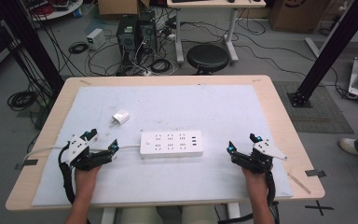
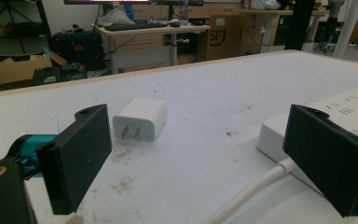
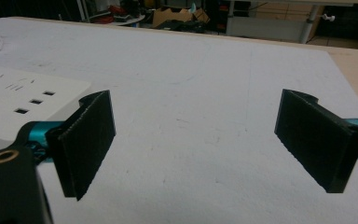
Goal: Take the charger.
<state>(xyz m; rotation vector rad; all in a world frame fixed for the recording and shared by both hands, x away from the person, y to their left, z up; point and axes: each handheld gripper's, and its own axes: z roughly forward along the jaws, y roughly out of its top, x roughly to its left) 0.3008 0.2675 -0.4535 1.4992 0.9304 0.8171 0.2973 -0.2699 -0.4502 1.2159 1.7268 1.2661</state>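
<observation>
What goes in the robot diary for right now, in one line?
left gripper: open, empty | right gripper: open, empty | charger: lying loose | power strip: between grippers | nothing plugged in

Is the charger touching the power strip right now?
Apart. The high view shows bare white mat between the charger and the power strip; the left gripper view shows the same gap.

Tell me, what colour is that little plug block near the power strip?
White; the charger shows best in the left gripper view, metal prongs facing the camera.
</observation>
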